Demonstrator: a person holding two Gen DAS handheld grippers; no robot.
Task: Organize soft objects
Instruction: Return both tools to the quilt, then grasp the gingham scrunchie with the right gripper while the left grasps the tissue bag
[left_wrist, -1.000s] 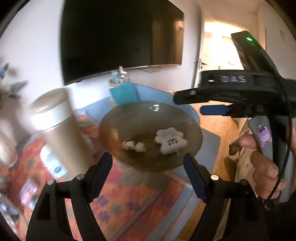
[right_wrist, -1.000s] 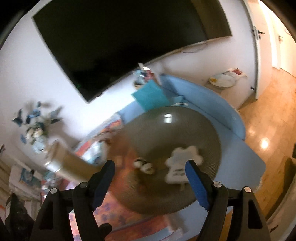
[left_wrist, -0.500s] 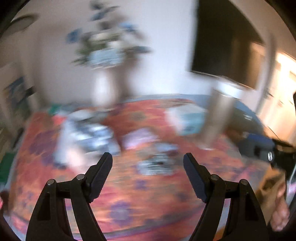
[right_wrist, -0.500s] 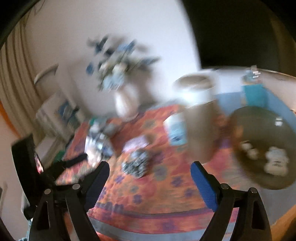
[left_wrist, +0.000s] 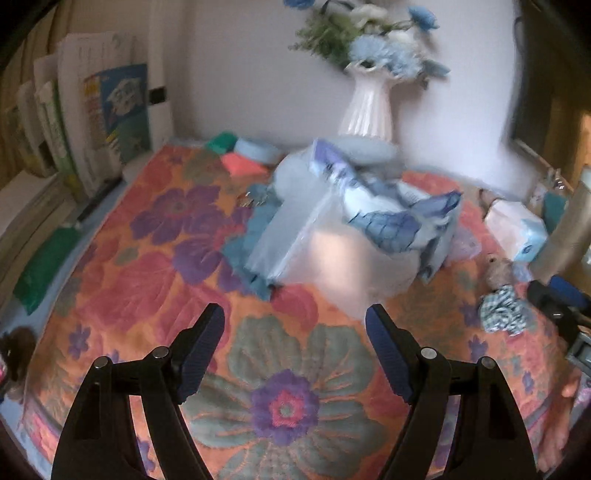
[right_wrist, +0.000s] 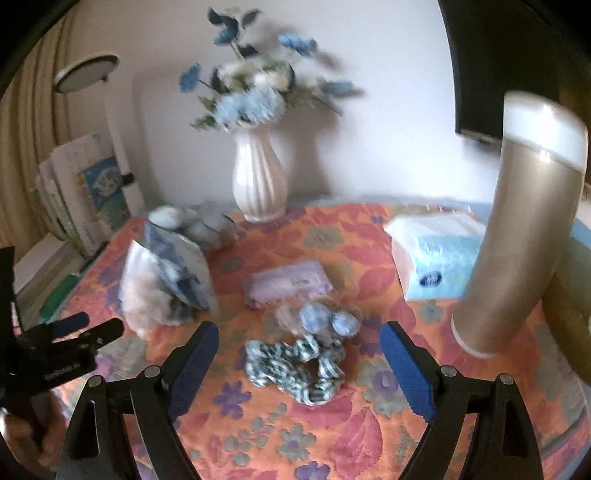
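The main risk I see is with the right gripper (right_wrist: 299, 354): the striped scrunchie (right_wrist: 293, 371) lies touching a small clear bag of blue pompoms (right_wrist: 321, 323), so if the jaws come down a little too far forward they may pinch the bag together with the scrunchie, or push both across the flowered cloth (right_wrist: 295, 443) on the table. The tall beige cylinder (right_wrist: 517, 240) stands near on the right, and a wide swing of that hand could knock it over; the white vase (right_wrist: 258, 177) at the back, with its flowers, is also easy to tip. The pictures are a bit blurred, so a grasp made in a hurry could miss the soft thing or catch only an edge that slips out. The right jaws are open wide and empty, and the scrunchie lies just ahead of them, about in the middle between the two fingers. The left gripper (left_wrist: 295, 343) also has its jaws open with nothing between them; in front of it, a little apart, sits a large plastic bag (left_wrist: 332, 251) with blue patterned soft stuff spilling out of its top (left_wrist: 388, 206), and from this side the scrunchie (left_wrist: 504, 312) is far off to the right, near the tip of the other gripper
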